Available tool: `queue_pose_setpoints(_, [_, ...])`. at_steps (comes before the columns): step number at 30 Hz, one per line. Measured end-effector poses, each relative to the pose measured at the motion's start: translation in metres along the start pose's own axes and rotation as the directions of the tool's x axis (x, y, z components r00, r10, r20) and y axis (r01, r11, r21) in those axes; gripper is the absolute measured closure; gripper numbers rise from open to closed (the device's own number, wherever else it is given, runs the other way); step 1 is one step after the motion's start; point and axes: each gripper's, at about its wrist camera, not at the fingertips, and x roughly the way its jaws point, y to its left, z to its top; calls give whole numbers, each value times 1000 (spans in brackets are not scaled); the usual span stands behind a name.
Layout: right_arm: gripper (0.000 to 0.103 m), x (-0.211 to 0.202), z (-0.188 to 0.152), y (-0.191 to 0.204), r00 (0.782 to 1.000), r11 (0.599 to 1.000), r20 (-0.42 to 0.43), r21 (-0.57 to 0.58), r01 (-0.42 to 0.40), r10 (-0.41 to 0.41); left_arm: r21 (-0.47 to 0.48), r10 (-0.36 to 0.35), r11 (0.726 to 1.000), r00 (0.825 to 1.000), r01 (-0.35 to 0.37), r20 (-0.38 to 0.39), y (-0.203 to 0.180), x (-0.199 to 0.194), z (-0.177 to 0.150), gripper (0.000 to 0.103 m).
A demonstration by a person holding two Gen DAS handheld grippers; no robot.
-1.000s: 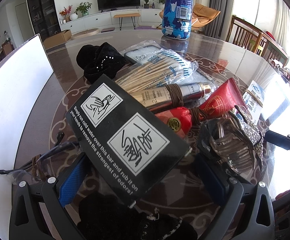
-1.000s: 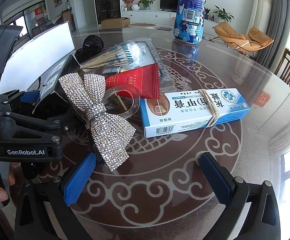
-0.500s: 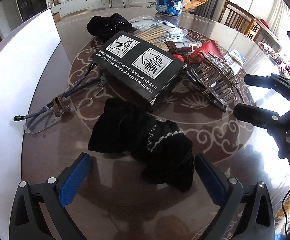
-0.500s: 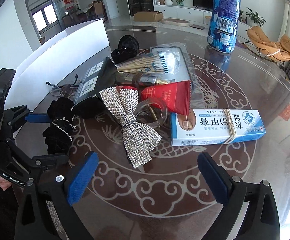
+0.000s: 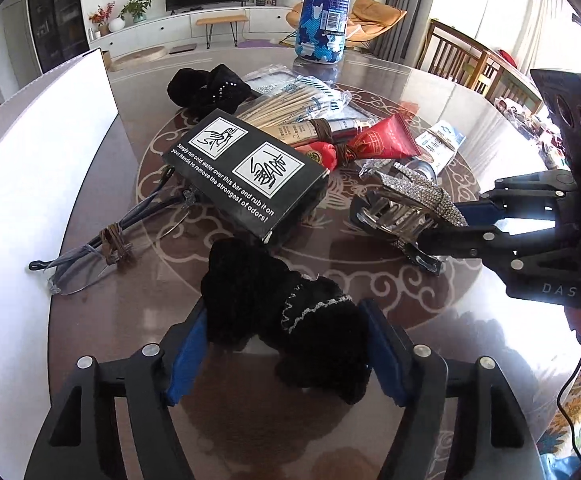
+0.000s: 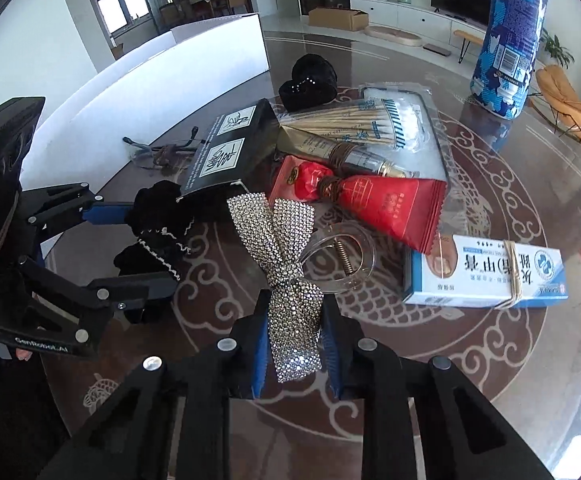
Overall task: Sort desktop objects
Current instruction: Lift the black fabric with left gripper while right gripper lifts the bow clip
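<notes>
Two black scrunchies: one near (image 5: pixel 286 324), one far (image 5: pixel 206 88). One black box (image 5: pixel 246 176). One pair of glasses (image 5: pixel 102 240), at the left. One bag of cotton swabs (image 5: pixel 290 100). Two tubes: one red (image 5: pixel 386 142), one gold and silver (image 6: pixel 346 152). One red round sweet (image 6: pixel 310 180). One rhinestone bow clip (image 6: pixel 286 256). One blue-and-white carton (image 6: pixel 486 272), at the right. One blue patterned bottle (image 6: pixel 506 36), far right. Two grippers: left (image 5: pixel 286 352), right (image 6: pixel 294 344).
</notes>
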Motion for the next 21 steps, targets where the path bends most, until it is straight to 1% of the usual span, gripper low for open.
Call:
queue_pose_setpoints(2, [79, -11, -21, 2, 996, 994, -14, 68, -87, 88, 30, -40, 999, 999, 41, -27, 2, -4, -10, 32])
queue_pose_setpoints(4, [77, -19, -39, 8, 993, 987, -22, 111, -114, 117, 45, -71, 996, 996, 73, -58, 4, -8, -19, 32])
queue_pose_setpoints(5, [67, -22, -46, 10, 994, 987, -21, 125, -104, 107, 47, -74, 996, 995, 77, -66, 4, -10, -22, 32])
queue_pose_setpoints(6, [41, -25, -52, 12, 996, 987, -19, 135, -87, 91, 45, -73, 996, 995, 76, -72, 4, -12, -25, 32])
queue_pose_setpoints(7, [26, -28, -55, 14, 998, 989, -17, 134, -64, 67, 39, -71, 996, 995, 74, -76, 4, -13, -26, 32])
queue_pose_setpoints(8, [7, -30, -58, 16, 999, 992, -10, 119, -29, 31, 28, -70, 997, 994, 73, -80, 3, -15, -28, 31])
queue_pose_setpoints(10, [5, -36, -59, 18, 999, 997, 30, 78, 30, -32, 3, -75, 997, 993, 76, -89, 2, -16, -30, 29])
queue_pose_setpoints(12, [5, -35, -56, 18, 998, 997, 22, 46, 61, -63, -12, -72, 997, 993, 71, -93, 0, -15, -32, 25])
queue_pose_setpoints(16, [5, -19, -44, 17, 997, 997, -5, 4, 74, -74, -20, -15, 1000, 996, 14, -90, -3, -12, -32, 25])
queue_pose_setpoints(19, [5, -4, -38, 23, 997, 996, -2, -24, 80, -80, -26, -5, 1000, 995, 3, -96, -2, -10, -33, 24])
queue_pose_setpoints(21, [5, 4, -35, 29, 996, 995, -1, -39, 90, -90, -32, 9, 999, 995, -12, -102, 1, -8, -34, 18])
